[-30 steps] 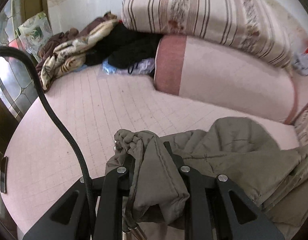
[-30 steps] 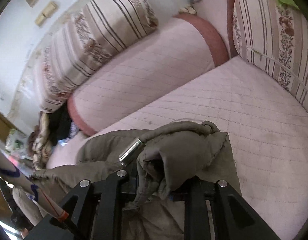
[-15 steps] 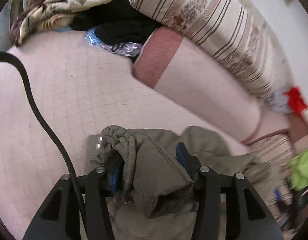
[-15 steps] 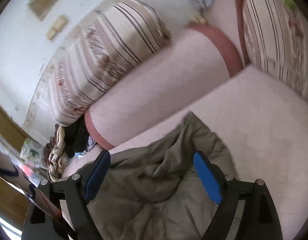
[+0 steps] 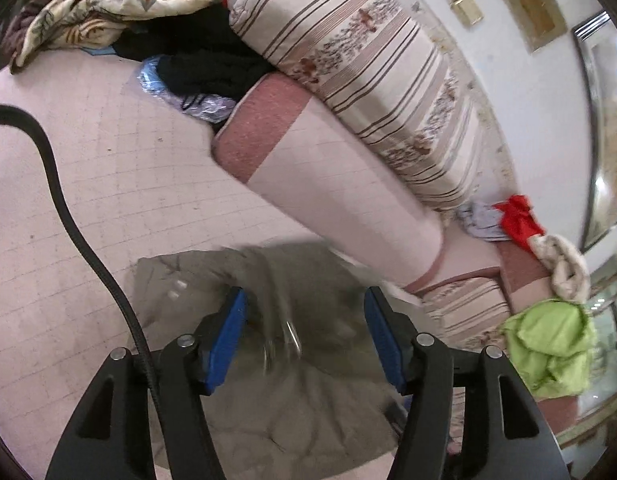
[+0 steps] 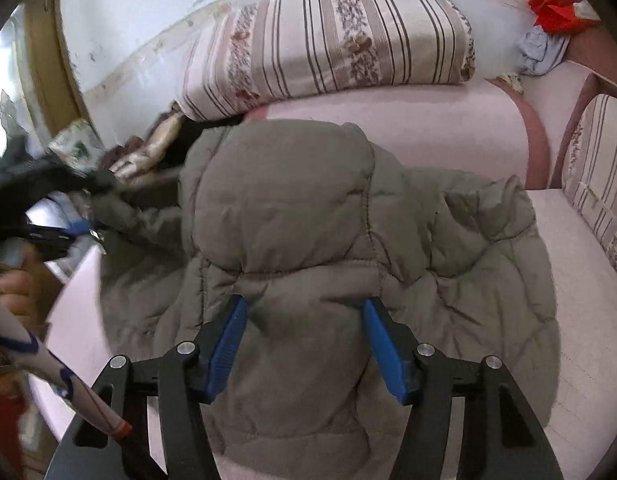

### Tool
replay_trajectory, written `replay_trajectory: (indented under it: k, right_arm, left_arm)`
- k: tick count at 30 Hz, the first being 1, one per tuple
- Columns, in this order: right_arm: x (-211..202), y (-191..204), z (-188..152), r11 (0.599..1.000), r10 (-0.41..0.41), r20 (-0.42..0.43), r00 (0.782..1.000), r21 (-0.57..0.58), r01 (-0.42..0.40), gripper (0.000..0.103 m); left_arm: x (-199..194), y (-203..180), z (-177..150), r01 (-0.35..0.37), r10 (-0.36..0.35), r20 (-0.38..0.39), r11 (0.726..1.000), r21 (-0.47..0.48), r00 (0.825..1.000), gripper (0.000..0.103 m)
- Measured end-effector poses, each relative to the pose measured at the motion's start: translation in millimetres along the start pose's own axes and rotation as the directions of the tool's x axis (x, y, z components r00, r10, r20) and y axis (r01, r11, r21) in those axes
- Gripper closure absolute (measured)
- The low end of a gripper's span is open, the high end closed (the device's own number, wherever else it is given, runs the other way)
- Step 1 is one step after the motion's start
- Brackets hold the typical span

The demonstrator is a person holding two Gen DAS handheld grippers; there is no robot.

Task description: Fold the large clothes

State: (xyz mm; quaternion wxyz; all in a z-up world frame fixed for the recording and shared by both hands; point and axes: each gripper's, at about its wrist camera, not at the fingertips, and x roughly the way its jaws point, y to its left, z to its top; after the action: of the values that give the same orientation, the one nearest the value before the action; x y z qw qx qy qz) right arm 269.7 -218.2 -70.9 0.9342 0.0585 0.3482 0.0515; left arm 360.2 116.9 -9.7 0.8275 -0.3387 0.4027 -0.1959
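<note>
An olive-grey padded jacket lies bunched on the pink quilted sofa seat, its hood lying on top. My right gripper is open just above the jacket, blue pads on either side of a fold, holding nothing. In the left wrist view the same jacket lies blurred below my left gripper, which is open with nothing between its blue pads. The left gripper also shows at the left edge of the right wrist view.
Striped cushions rest on a pink bolster along the sofa back. A pile of dark and patterned clothes sits at the far left end. Red, grey and green garments lie on the right armrest. A black cable hangs at left.
Both grippers were shut on jacket folds a second ago. The right opened first, then the left; the jacket has dropped onto the seat and both cameras have swung.
</note>
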Motion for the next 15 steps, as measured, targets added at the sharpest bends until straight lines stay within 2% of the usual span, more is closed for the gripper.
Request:
replay_trajectory:
  k: [2, 4, 7, 8, 10, 13, 14, 15]
  right_arm:
    - [28, 3, 8, 0.996, -0.087, 0.003, 0.996, -0.024, 0.087, 0.037]
    - [57, -3, 17, 0.991, -0.131, -0.019, 0.991, -0.004, 0.131, 0.037]
    - [102, -11, 30, 0.983, -0.178, -0.07, 0.982, 0.024, 0.18, 0.037]
    - [117, -14, 34, 0.981, -0.186, -0.09, 0.978, 0.036, 0.19, 0.037]
    - [134, -17, 37, 0.978, -0.201, -0.101, 0.974, 0.036, 0.205, 0.037]
    - [157, -17, 42, 0.973, -0.228, -0.119, 0.966, 0.012, 0.231, 0.034]
    - [161, -16, 44, 0.972, -0.234, -0.119, 0.965, 0.007, 0.236, 0.034]
    - [165, -17, 46, 0.971, -0.235, -0.121, 0.964, 0.003, 0.237, 0.033]
  left_arm:
    - [-6, 8, 1, 0.051, -0.051, 0.013, 0.999, -0.018, 0.999, 0.033]
    - [-4, 17, 1, 0.044, -0.044, 0.024, 0.999, -0.021, 0.999, 0.032]
    - [15, 19, -2, -0.041, 0.042, -0.013, 0.999, 0.032, 0.999, 0.032]
    - [25, 19, -3, -0.088, 0.09, -0.016, 0.994, 0.065, 0.996, 0.032]
    - [47, 19, -7, -0.184, 0.188, -0.023, 0.975, 0.124, 0.982, 0.032]
    - [87, 21, -15, -0.268, 0.282, -0.057, 0.946, 0.184, 0.958, 0.032]
    - [100, 21, -17, -0.293, 0.311, -0.061, 0.934, 0.205, 0.948, 0.032]
    - [115, 19, -19, -0.339, 0.36, -0.05, 0.91, 0.24, 0.932, 0.032]
